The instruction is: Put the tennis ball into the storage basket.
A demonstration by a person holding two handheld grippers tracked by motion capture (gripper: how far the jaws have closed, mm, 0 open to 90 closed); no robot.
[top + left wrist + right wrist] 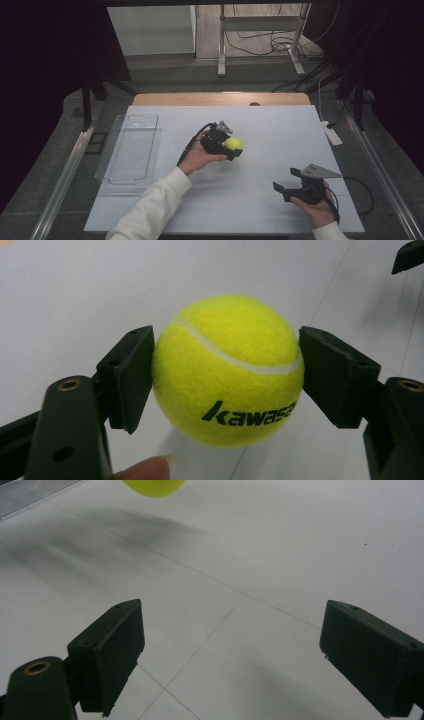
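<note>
Left gripper (227, 375) jaws clamped on the tennis ball (227, 370) — logo cut off at the pad. Right gripper (230, 655) jaws spread, nothing between — ball's top edge cropped there, over the bench (270, 130).

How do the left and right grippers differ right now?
The left gripper is shut on the yellow felt tennis ball; the right gripper stands open with nothing between its jaws. In the high view, the left gripper sits mid-table, while the right gripper is nearer the front edge. Both have black jaws.
</note>
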